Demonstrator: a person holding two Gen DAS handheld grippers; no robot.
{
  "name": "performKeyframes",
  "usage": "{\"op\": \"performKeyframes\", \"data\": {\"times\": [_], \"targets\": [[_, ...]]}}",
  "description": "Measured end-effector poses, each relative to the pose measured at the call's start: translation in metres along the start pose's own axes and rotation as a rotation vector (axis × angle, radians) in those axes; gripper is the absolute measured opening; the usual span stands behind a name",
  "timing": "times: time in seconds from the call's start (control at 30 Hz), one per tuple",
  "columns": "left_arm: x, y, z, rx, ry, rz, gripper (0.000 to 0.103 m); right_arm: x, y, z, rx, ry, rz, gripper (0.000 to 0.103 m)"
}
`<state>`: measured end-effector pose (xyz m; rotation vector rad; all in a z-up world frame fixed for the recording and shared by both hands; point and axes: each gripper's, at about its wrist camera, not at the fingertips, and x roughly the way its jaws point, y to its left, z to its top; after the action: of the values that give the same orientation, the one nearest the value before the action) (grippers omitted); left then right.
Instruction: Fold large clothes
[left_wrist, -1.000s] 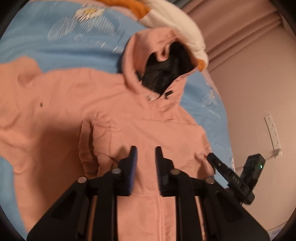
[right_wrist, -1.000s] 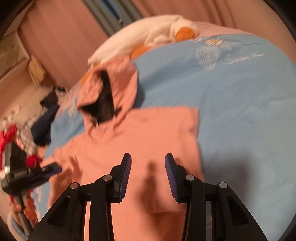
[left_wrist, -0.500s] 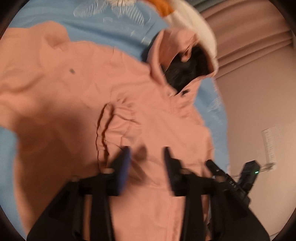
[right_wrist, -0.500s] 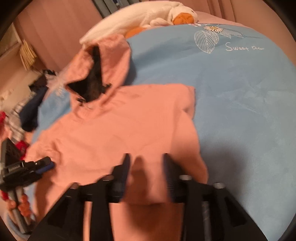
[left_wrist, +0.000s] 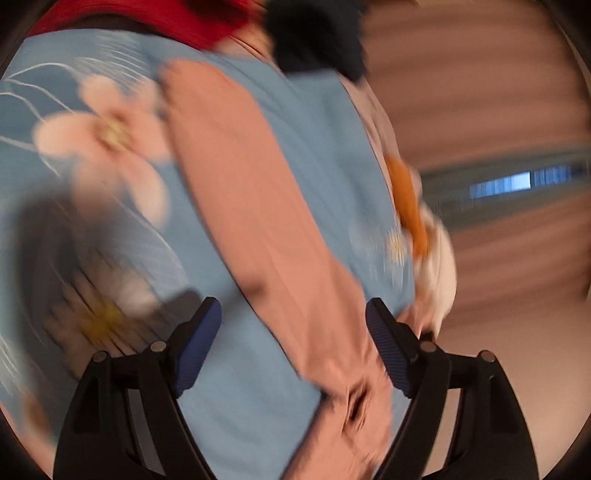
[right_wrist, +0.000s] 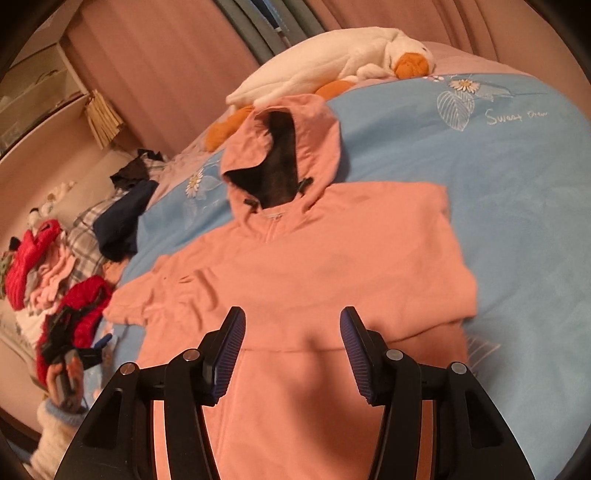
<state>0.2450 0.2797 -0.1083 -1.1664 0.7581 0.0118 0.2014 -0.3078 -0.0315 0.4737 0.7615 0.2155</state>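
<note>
While my right gripper (right_wrist: 291, 347) hovers over the pink hooded jacket (right_wrist: 306, 266) spread flat on the blue bedspread (right_wrist: 517, 206), its jaws are opening with nothing pinched between them. On the blurred left view, my left gripper (left_wrist: 293, 343) is also opening, a pink sleeve (left_wrist: 251, 192) lying beneath the gap but not gripped.

"Sweet Dream" on blue bedspread (right_wrist: 517, 166)
</note>
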Motion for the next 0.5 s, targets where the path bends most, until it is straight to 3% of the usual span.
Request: {"op": "performKeyframes", "data": {"times": [0.2,0.5], "targets": [[0.007,0.035,0.047,-0.167,-0.049,-0.075,0.08,0.006,0.009,-0.004,-0.001,0.001,-0.021,0.054],[0.012,0.044,0.093,-0.226,-0.152,-0.104,0.08,0.022,0.024,-0.011,-0.017,0.03,-0.017,0.054]]}}
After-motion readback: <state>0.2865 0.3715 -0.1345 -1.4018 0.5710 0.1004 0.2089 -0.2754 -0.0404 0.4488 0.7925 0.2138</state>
